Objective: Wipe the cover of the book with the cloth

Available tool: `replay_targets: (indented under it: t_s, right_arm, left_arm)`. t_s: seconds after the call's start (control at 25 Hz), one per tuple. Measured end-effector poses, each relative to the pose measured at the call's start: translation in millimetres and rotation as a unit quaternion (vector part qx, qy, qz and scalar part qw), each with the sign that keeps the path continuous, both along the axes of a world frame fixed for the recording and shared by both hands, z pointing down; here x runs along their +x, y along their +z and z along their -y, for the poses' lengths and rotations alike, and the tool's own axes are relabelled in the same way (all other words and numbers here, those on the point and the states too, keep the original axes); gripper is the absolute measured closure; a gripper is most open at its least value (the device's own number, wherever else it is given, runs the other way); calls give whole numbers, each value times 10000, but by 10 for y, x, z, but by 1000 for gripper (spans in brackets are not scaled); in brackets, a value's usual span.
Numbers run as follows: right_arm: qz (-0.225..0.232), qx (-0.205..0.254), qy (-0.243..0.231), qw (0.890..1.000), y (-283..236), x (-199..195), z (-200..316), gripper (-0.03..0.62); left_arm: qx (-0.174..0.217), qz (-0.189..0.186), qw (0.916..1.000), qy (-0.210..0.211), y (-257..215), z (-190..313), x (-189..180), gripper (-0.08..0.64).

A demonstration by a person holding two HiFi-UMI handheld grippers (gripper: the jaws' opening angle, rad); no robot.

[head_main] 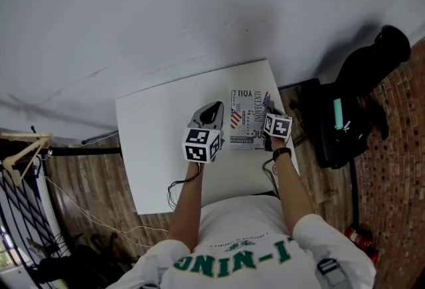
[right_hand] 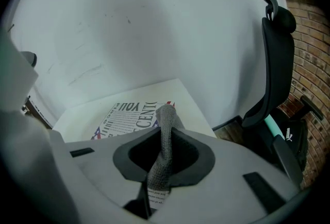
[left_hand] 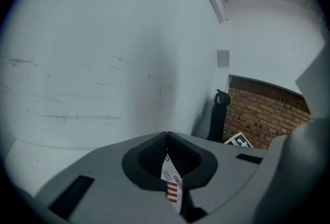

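R gripper clamped on grey cloth over near edge of book, flat on table; L gripper jaws together at book's left edge; wipe prob. barely begun, most of cover left.

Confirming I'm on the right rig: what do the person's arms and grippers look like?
The left gripper and right gripper are pale grey mouldings with dark inner pads, each carrying a white cube with black square markers. Thin black cables run along both arms. The person wears a white short-sleeved T-shirt with green lettering and a black band on the right wrist.
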State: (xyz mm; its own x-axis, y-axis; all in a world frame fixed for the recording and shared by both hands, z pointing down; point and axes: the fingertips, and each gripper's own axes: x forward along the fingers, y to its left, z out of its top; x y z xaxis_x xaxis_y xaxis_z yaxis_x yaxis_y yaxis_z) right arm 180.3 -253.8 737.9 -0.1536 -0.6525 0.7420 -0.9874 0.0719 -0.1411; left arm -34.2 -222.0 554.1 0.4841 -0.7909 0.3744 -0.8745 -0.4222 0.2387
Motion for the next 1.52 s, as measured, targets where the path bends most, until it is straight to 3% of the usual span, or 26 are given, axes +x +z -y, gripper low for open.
replay_targets:
  t_s: [0.2,0.48,0.68,0.92,1.28,1.52]
  right_arm:
    - [122,26,-159,9998,-89,-278,5,538]
    - [630,153,-1222,9904,-169,-1302,-42,537]
    - [519,-58,-1727,9836,-32,-1683,-193,537]
    - [432,-186,-1329,9900,76,-1360,-248,537]
    - [320,-189,-84,9993,28,-225,-262,537]
    - [218,-187,-23,9996,24,-85,-272,537]
  left_arm:
    - [37,-39,9999,-133,23,49,-79,546]
    - [65,-15,9995,-323,35,4,-277,546]
    - [67,24,9993,-366,40,-45,-341,546]
    - [37,32,9995,-308,76,-84,-330,546]
    - [-17,-42,10000,12,149,-73,-78,546]
    - [-9,-72,9999,93,144,-64,23,546]
